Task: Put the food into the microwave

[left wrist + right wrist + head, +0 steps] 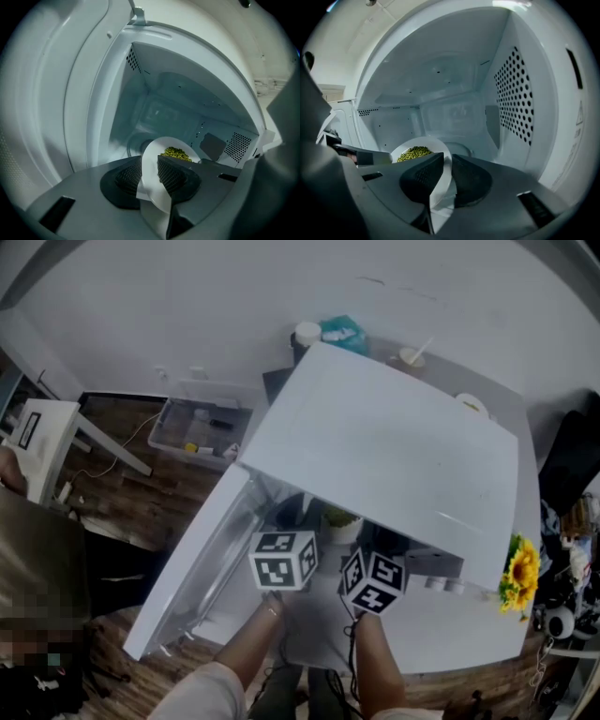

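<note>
Left gripper (150, 177) clamped on rim of white plate (161, 143). Right gripper (446, 177) clamped on same plate's opposite rim. Green food (414, 153) heaped on plate, held in mouth of white microwave (394, 446). Door (187, 568) swung open leftward. Warning-triangle sticker (580, 111) on right frame, print unreadable.

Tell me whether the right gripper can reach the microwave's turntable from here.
Probably yes: the door stands open, and nothing shows between the right gripper, shut on the plate, and the turntable.
</note>
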`<state>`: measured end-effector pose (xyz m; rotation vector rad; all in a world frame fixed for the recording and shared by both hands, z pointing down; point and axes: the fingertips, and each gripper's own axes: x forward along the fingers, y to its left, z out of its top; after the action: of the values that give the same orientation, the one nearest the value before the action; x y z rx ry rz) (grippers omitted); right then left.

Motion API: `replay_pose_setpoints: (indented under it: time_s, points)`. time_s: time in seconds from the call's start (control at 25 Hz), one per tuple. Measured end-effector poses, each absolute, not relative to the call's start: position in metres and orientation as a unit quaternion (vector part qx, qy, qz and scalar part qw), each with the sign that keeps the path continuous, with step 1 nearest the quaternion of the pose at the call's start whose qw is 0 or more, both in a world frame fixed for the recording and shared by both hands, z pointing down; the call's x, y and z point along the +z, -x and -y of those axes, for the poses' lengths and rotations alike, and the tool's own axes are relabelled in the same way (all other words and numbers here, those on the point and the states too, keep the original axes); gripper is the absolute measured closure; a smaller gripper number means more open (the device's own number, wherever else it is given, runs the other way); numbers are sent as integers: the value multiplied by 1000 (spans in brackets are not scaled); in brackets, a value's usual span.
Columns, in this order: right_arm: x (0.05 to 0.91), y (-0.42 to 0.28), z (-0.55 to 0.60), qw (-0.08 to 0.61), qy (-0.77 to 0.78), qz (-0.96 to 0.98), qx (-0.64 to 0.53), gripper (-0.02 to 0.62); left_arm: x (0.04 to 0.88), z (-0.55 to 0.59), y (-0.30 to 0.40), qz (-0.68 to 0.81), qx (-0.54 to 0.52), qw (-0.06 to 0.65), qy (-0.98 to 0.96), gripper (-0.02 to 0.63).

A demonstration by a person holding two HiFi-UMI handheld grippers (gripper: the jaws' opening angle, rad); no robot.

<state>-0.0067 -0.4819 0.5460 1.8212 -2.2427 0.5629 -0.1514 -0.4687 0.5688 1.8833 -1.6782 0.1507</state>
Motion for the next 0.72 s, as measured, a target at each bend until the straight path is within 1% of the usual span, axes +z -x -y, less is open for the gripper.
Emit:
replay_pose_setpoints:
  time_s: [0.36, 0.72]
  points:
    - [553, 3, 499, 102, -634, 743, 186, 528, 576, 490, 148, 634, 48, 298, -712, 489]
    - [554, 6, 512, 125, -640, 741, 157, 528, 586, 501, 150, 640, 47, 299, -706, 489]
